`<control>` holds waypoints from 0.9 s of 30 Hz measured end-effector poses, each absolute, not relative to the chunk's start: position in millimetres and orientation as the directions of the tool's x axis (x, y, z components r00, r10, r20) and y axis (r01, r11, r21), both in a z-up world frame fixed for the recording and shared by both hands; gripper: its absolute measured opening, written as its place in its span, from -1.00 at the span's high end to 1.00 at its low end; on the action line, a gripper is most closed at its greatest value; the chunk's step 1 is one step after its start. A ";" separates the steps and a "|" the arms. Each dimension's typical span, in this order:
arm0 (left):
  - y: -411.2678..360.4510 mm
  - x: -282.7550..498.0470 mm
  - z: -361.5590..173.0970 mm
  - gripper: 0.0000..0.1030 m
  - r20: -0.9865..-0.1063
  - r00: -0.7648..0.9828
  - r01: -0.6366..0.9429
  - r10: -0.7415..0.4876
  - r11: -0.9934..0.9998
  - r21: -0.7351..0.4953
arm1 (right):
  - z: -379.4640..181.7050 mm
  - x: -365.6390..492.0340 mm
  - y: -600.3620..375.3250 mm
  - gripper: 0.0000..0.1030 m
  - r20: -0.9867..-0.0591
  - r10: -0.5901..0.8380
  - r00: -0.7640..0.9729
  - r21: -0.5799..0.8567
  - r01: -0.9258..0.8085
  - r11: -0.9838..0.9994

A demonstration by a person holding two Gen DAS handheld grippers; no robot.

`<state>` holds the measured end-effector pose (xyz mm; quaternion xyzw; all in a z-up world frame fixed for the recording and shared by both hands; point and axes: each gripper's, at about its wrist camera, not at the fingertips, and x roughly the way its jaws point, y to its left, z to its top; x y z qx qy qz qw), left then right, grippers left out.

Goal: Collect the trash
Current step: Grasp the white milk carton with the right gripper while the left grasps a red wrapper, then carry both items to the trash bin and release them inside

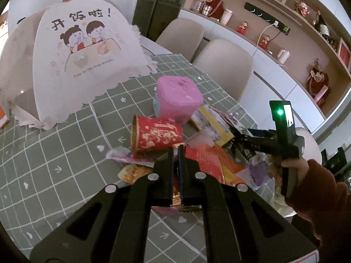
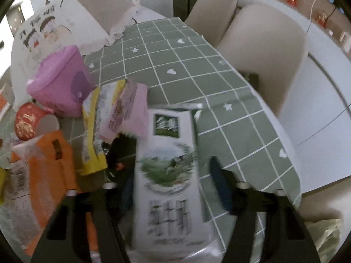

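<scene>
A pile of trash lies on the green checked tablecloth (image 1: 72, 144): a red paper cup (image 1: 156, 134) on its side, a pink tub (image 1: 178, 99), a yellow wrapper (image 1: 214, 120) and red and orange packets (image 1: 208, 160). My left gripper (image 1: 175, 151) is shut on a thin red and gold wrapper (image 1: 176, 199) at the near edge of the pile. My right gripper (image 2: 173, 173) stands open around a white and green milk carton (image 2: 171, 175), which lies between its jaws. The right gripper also shows in the left wrist view (image 1: 237, 138), reaching into the pile from the right.
A white fabric food cover (image 1: 72, 59) with a cartoon print stands at the table's back left. Two beige chairs (image 1: 223, 65) stand along the far side. Shelves with ornaments (image 1: 285, 28) line the wall. An orange packet (image 2: 46, 164) lies left of the carton.
</scene>
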<state>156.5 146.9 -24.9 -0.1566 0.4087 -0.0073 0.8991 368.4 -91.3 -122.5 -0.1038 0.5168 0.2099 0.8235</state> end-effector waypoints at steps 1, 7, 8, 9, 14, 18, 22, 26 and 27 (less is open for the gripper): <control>144.1 156.8 -22.7 0.93 -0.730 0.668 -0.114 -0.144 0.950 -0.291 | -118.5 367.8 -94.3 0.09 -0.890 0.255 0.379 0.064 -0.448 0.892; 122.8 161.8 -0.8 0.93 -0.703 0.697 -0.087 -0.143 0.956 -0.281 | -46.9 338.8 -127.4 0.09 -0.787 0.378 0.488 0.159 -0.431 0.888; 116.5 163.1 3.8 0.93 -0.697 0.703 -0.081 -0.141 0.958 -0.276 | -35.5 332.5 -133.9 0.09 -0.771 0.394 0.501 0.170 -0.435 0.885; 108.8 165.1 9.4 0.93 -0.689 0.711 -0.072 -0.140 0.960 -0.269 | -28.1 328.7 -138.0 0.09 -0.760 0.401 0.511 0.173 -0.436 0.883; 69.4 169.8 34.2 0.93 -0.644 0.749 -0.016 -0.154 0.968 -0.250 | 15.5 293.0 -177.8 0.09 -0.693 0.419 0.587 0.158 -0.444 0.882; 29.8 172.6 47.9 0.93 -0.623 0.764 0.023 -0.168 0.972 -0.234 | 35.0 267.0 -223.2 0.09 -0.651 0.387 0.653 0.128 -0.408 0.904; -13.8 175.2 55.5 0.93 -0.609 0.767 0.082 -0.201 0.972 -0.218 | 49.8 242.2 -272.2 0.09 -0.624 0.340 0.704 0.108 -0.353 0.929; -66.2 177.6 60.1 0.93 -0.592 0.760 0.165 -0.266 0.961 -0.220 | 58.0 216.8 -327.0 0.09 -0.609 0.289 0.739 0.103 -0.288 0.952; -78.1 178.1 60.6 0.93 -0.589 0.756 0.184 -0.284 0.957 -0.225 | 58.4 210.3 -338.9 0.09 -0.606 0.272 0.747 0.099 -0.269 0.958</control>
